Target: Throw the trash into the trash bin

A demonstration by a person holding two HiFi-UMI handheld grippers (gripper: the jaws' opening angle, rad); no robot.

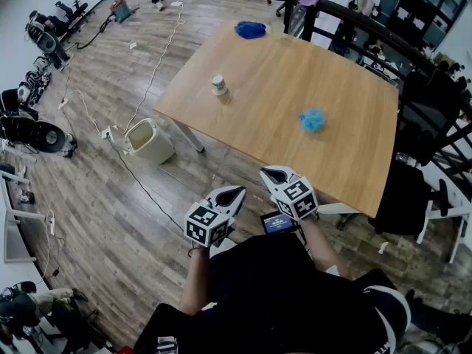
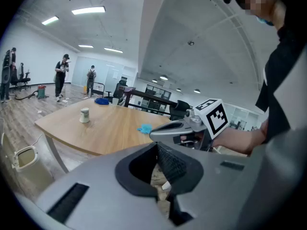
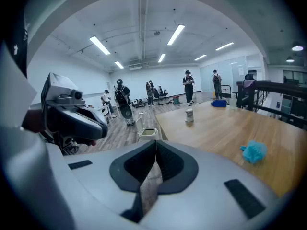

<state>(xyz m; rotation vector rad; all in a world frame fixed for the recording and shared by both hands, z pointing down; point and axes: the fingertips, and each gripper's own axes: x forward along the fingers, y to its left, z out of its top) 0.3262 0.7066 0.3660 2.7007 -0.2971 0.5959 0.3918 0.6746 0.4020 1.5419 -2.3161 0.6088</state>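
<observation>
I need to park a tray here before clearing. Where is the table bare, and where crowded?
The widest bare patch on the table is the near strip, bordered by the paper cup, the light blue wad and the near edge. The middle between cup and wad is also free. Least room: the far corner by the dark blue wad.

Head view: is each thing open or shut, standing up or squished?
Left gripper: jaws shut, nothing between them.
Right gripper: jaws shut, nothing between them.
Paper cup: standing on the table.
Light blue wad: crumpled, lying on the table.
Dark blue wad: crumpled, near the table's far edge.
Trash bin: standing on the floor, top open.
</observation>
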